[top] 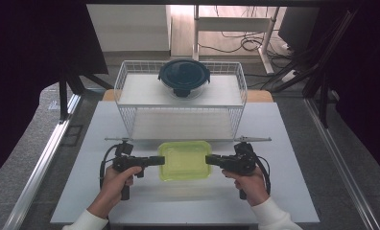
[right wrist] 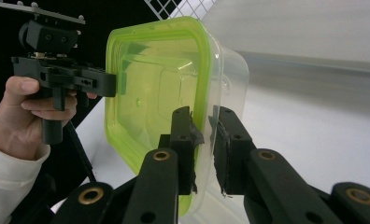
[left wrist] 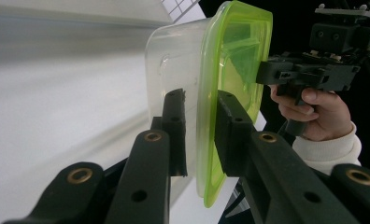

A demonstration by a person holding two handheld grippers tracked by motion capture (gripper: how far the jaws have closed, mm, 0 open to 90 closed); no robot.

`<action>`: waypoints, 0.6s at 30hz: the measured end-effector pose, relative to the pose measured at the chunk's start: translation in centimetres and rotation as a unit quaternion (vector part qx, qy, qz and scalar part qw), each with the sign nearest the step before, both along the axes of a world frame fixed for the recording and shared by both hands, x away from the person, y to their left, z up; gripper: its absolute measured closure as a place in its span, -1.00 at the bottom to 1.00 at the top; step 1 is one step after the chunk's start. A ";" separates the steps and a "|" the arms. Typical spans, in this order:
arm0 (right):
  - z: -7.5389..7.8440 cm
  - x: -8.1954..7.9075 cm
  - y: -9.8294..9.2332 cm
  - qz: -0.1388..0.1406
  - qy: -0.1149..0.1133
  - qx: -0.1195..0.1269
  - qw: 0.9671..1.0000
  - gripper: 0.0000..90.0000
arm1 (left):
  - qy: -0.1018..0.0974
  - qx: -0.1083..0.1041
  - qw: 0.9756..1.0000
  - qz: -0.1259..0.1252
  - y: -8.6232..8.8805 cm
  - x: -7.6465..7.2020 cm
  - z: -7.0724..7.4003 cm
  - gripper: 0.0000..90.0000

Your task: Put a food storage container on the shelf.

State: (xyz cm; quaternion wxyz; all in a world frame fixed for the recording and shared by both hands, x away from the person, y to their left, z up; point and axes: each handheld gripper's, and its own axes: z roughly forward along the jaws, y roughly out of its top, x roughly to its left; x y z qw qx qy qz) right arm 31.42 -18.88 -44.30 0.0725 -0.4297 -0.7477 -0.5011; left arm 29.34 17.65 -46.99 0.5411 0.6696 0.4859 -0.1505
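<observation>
While the wire rack (top: 181, 100) at the far side of the counter (top: 82, 191) already carries one round dark-lidded container (top: 184, 78) on its top shelf, I judge the job roughly at its midpoint: grasp done, placement left. My guess is the rack's lower shelf is the target, since it sits bare behind the load, but that's a judgement only.

Green-lidded container (top: 184, 160) is between my two grippers, near the front edge of the rack, over the near half of the counter. Can't tell from the high view whether it's clear of the surface or just touching.

Left gripper (top: 160, 160) fingers (left wrist: 174, 122) are clamped on the container's left rim, one pad on the lid side, one on the tub wall. Right gripper (top: 209, 159) does the same on the opposite rim, fingers (right wrist: 182, 135) pinching lid edge and wall.

Container itself: rounded-rectangle tub, clear plastic body, translucent lime lid seated all round. Looks empty as far as I can see through the wall. Lid has a shallow raised panel.
</observation>
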 end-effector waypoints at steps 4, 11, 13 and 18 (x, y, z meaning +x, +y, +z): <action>0.7 0.2 0.2 0.002 -0.009 0.009 1.000 0.73 | -0.011 0.002 1.000 0.001 0.3 0.0 1.0 0.69; 2.7 0.0 0.5 0.004 -0.030 0.011 0.999 0.73 | -0.029 0.003 1.000 0.005 0.6 -0.2 3.2 0.69; 3.4 -0.1 0.6 0.004 -0.036 0.012 0.999 0.73 | -0.036 0.000 0.999 0.005 0.7 -0.3 4.0 0.69; 5.6 0.1 0.8 0.010 -0.062 0.011 0.998 0.74 | -0.052 -0.005 0.999 0.006 1.0 -0.2 5.9 0.69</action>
